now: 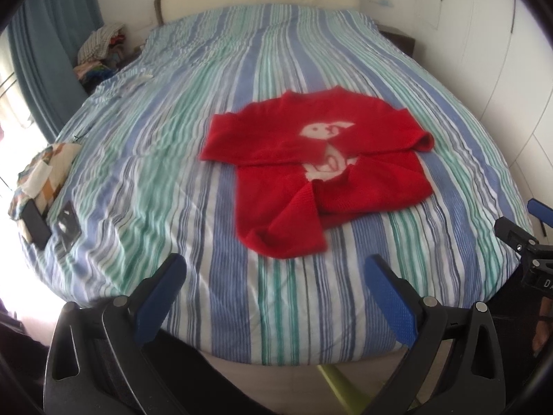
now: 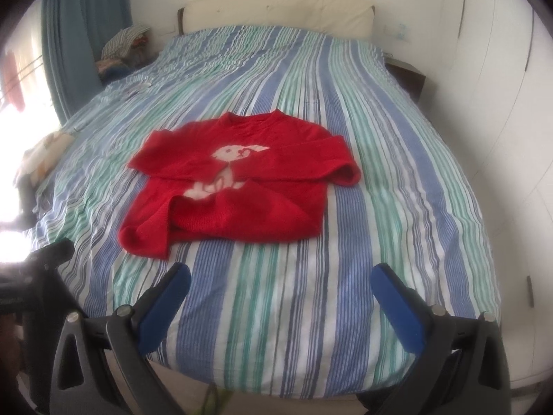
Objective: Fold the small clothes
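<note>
A small red sweater (image 1: 311, 166) with a white rabbit design lies on the striped bed (image 1: 172, 159), its sleeves folded across the front. It also shows in the right wrist view (image 2: 238, 176). My left gripper (image 1: 274, 269) is open and empty, hovering above the bed's near edge, short of the sweater. My right gripper (image 2: 280, 278) is open and empty, also near the bed's front edge, in front of the sweater. The right gripper's body shows at the right edge of the left wrist view (image 1: 525, 242).
A patterned cloth (image 1: 45, 173), a dark phone (image 1: 36, 224) and a small dark card (image 1: 67, 224) lie at the bed's left edge. A pile of clothes (image 1: 100, 48) sits by the blue curtain (image 1: 52, 34). White wardrobe doors (image 2: 501, 103) stand to the right.
</note>
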Available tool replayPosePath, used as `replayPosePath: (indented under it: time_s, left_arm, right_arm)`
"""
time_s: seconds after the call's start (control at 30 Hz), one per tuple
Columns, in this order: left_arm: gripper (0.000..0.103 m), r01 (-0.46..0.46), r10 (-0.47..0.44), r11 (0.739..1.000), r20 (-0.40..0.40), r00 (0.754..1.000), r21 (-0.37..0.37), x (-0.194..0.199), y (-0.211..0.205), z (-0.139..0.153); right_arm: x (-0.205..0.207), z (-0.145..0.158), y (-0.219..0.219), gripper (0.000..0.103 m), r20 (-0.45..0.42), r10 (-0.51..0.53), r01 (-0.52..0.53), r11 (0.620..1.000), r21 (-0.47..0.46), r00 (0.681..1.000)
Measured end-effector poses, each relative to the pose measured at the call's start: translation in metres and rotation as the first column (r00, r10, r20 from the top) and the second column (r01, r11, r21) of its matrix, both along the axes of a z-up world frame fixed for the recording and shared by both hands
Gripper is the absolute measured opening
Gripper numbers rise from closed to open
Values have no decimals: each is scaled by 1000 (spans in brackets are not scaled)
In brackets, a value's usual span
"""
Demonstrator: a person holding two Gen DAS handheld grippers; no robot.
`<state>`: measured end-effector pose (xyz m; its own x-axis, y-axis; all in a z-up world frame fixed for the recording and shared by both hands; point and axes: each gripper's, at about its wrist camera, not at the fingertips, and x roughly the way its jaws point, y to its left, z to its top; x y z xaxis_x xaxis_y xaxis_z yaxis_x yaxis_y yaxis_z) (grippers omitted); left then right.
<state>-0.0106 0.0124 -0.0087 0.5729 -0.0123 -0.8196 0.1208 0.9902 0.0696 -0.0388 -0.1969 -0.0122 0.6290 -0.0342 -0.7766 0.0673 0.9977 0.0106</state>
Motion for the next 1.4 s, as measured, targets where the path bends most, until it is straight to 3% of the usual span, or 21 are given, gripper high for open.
replayPosePath:
  time_s: [0.17, 0.3, 0.47, 0.57, 0.63, 0.67, 0.7, 0.73, 0.77, 0.8, 0.87, 0.93, 1.0, 1.07, 1.13, 1.17, 1.2, 1.23, 1.3, 1.4]
  left_arm:
    - [102, -76, 69, 996, -118, 991, -51, 11, 25, -36]
    - [102, -61, 50, 995, -129, 990, -82, 23, 33, -53]
    - [102, 142, -164, 979, -155, 974, -145, 58, 3, -91]
    - [99, 204, -209, 978, -141, 968, -50, 80, -20, -121]
    - [76, 208, -209, 978, -154, 966, -22, 92, -23, -139]
    - [50, 209, -212, 977, -180, 961, -39, 96, -22, -147]
    - [31, 207, -217, 976, -193, 957, -68, 98, -18, -151]
    - [23, 208, -221, 974, -181, 958, -92, 95, -12, -148]
    - [10, 222, -241, 967, -172, 955, -121, 91, -6, -142]
    - [5, 244, -270, 956, -163, 949, -162, 84, 1, -133]
    - [5, 299, -334, 927, -134, 933, -228, 63, 19, -111]
    - [6, 361, -394, 904, -120, 911, -231, 40, 36, -95]
    - [7, 383, -415, 902, -152, 897, -202, 25, 48, -90]
    - [8, 352, -397, 910, -212, 893, -220, 20, 60, -94]
    - [29, 292, -353, 923, -245, 903, -251, 21, 70, -100]
    - [53, 254, -318, 933, -251, 914, -256, 19, 75, -102]
    - [68, 218, -282, 941, -245, 928, -259, 16, 80, -102]
    - [70, 185, -251, 946, -238, 938, -266, 17, 82, -104]
    - [70, 131, -221, 941, -271, 937, -312, 22, 79, -115]
    - [69, 114, -226, 936, -320, 920, -334, 28, 57, -136]
  right_arm:
    - [-7, -24, -30, 103, -42, -38, 39, 999, 19, 998]
    - [23, -37, -41, 103, -34, 34, -33, 999, 18, 999]
    - [119, -57, -31, 102, -43, 253, -251, 967, 49, 966]
    - [190, -97, -18, 98, -162, 360, -344, 932, 116, 919]
    - [224, -127, -10, 83, -250, 410, -374, 910, 180, 877]
    - [235, -144, -7, 70, -300, 434, -377, 897, 229, 850]
    - [241, -157, -5, 57, -339, 450, -374, 888, 268, 826]
    - [241, -161, -3, 48, -348, 458, -381, 885, 268, 818]
    - [236, -157, -2, 21, -331, 474, -405, 878, 257, 816]
    - [227, -148, -3, 9, -307, 495, -429, 865, 262, 812]
    - [197, -120, -11, 8, -253, 520, -463, 849, 253, 816]
    - [154, -92, -21, 8, -201, 559, -518, 826, 224, 805]
    - [108, -77, -32, 8, -193, 582, -550, 812, 197, 790]
    - [72, -82, -42, 9, -222, 574, -546, 819, 176, 789]
    - [49, -101, -49, 17, -274, 524, -500, 852, 158, 806]
    - [40, -111, -56, 32, -310, 491, -467, 871, 151, 814]
    - [32, -122, -61, 48, -335, 460, -429, 888, 165, 823]
    - [25, -129, -66, 52, -341, 425, -381, 905, 191, 839]
    - [13, -136, -84, 53, -313, 352, -264, 920, 290, 882]
    - [7, -149, -102, 55, -254, 246, -90, 862, 499, 935]
